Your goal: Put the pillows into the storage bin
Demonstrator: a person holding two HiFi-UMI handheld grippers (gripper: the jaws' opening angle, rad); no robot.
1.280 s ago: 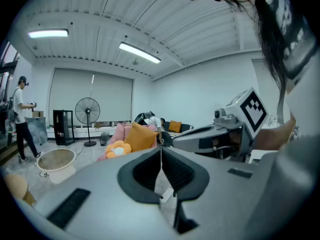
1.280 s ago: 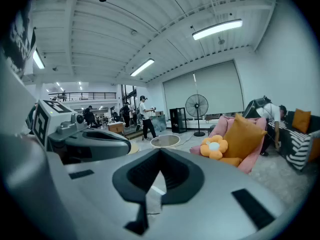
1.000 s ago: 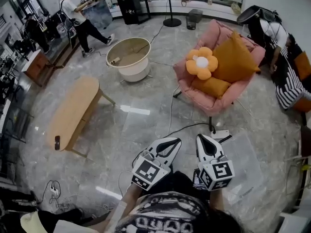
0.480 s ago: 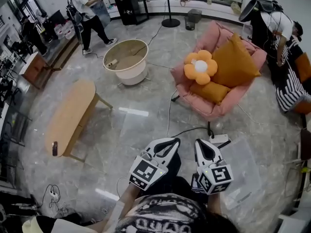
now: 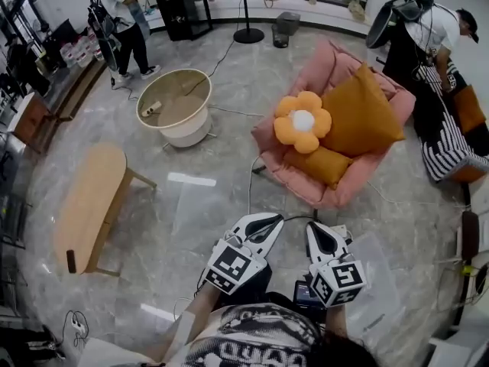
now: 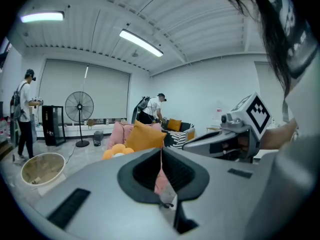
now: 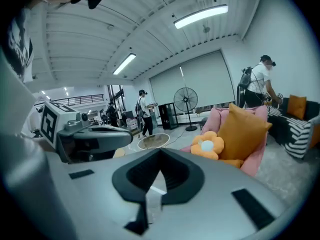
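Observation:
Three orange pillows lie on a pink armchair (image 5: pixel 306 186): a flower pillow (image 5: pixel 303 122), a big square pillow (image 5: pixel 361 117) and a small bolster (image 5: pixel 325 165). The storage bin (image 5: pixel 174 107), a round beige tub, stands on the floor left of the chair. My left gripper (image 5: pixel 270 220) and right gripper (image 5: pixel 315 228) are side by side close to my body, short of the chair, both shut and holding nothing. From the left gripper view the square pillow (image 6: pixel 145 136) and the bin (image 6: pixel 42 166) lie ahead. The right gripper view shows the flower pillow (image 7: pixel 206 145).
A wooden coffee table (image 5: pixel 85 205) stands at the left. Cables run over the marble floor between bin, chair and me. A standing fan (image 5: pixel 247 10) and a black cabinet (image 5: pixel 177 6) are at the back. People stand at the back left and right, near a striped sofa (image 5: pixel 447 144).
The head view has shifted: chair, bin and table have slid left and lower in the picture. Both grippers stay shut in front of my body. The person at the back left has walked further left.

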